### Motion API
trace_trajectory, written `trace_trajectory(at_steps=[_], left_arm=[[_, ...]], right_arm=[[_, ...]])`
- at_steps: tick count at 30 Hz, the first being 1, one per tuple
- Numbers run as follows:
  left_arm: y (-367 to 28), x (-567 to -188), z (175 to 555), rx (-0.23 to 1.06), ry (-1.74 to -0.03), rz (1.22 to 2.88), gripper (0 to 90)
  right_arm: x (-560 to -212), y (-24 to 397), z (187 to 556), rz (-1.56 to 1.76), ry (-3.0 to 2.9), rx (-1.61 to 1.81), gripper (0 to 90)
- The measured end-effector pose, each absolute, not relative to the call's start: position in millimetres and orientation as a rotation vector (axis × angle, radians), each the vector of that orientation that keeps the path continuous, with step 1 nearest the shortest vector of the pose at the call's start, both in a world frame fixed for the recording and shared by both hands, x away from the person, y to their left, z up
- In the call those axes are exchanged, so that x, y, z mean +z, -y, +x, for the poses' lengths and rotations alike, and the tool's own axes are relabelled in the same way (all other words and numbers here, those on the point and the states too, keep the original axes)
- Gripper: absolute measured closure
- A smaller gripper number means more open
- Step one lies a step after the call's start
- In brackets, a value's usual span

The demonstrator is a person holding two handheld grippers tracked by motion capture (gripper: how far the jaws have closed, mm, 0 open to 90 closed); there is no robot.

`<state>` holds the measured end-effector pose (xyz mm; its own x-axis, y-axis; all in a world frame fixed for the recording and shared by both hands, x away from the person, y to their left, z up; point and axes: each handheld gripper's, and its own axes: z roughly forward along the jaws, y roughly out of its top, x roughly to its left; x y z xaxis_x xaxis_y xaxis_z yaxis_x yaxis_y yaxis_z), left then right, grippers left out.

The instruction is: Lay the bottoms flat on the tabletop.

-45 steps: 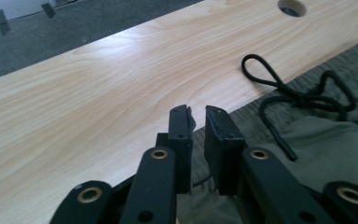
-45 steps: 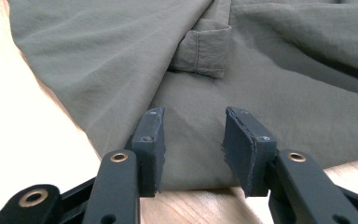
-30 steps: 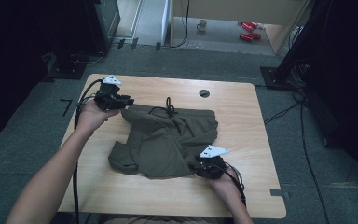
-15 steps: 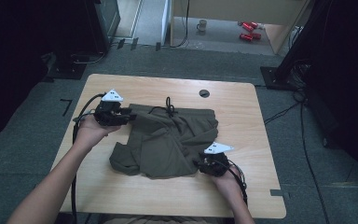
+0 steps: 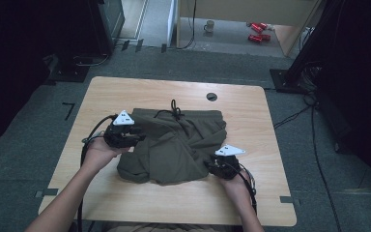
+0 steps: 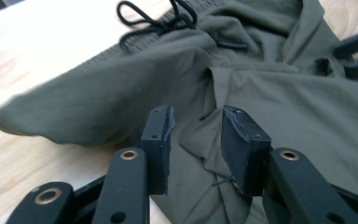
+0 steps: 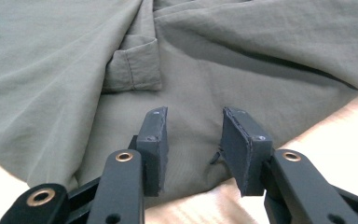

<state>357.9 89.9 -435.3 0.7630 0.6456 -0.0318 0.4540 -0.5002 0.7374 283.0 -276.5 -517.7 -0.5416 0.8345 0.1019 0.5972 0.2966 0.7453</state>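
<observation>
Olive-green shorts (image 5: 178,145) lie crumpled in the middle of the wooden table (image 5: 125,92), their black drawstring (image 5: 174,107) at the far edge. My left gripper (image 5: 137,137) is at the shorts' left edge. In the left gripper view its jaws (image 6: 196,135) have just been opening and stand apart low over a fold of cloth (image 6: 205,93), pads not pressing. My right gripper (image 5: 208,166) is at the near right edge. Its jaws (image 7: 193,140) have just been closing, a gap remains, and the shorts' hem (image 7: 191,116) lies between them, ungripped.
A round cable hole (image 5: 211,96) sits in the table beyond the shorts. On the floor behind stand a mug (image 5: 208,26) and red cans (image 5: 258,31). Black stands and cables (image 5: 309,96) flank the table's right side. A patch pocket (image 7: 135,67) shows on the cloth.
My left gripper has come from the table's far left toward the person and down, onto the shorts' left edge. The right gripper has stayed in place.
</observation>
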Motion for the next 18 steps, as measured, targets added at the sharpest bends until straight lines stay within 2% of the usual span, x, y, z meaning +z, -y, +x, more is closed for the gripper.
trace_trajectory(at_steps=[18], left_arm=[[-89,-489,360,0.285,-0.9,2.231,59.6]], right_arm=[[-519,269,312,1.334,-2.192,1.065,62.9]])
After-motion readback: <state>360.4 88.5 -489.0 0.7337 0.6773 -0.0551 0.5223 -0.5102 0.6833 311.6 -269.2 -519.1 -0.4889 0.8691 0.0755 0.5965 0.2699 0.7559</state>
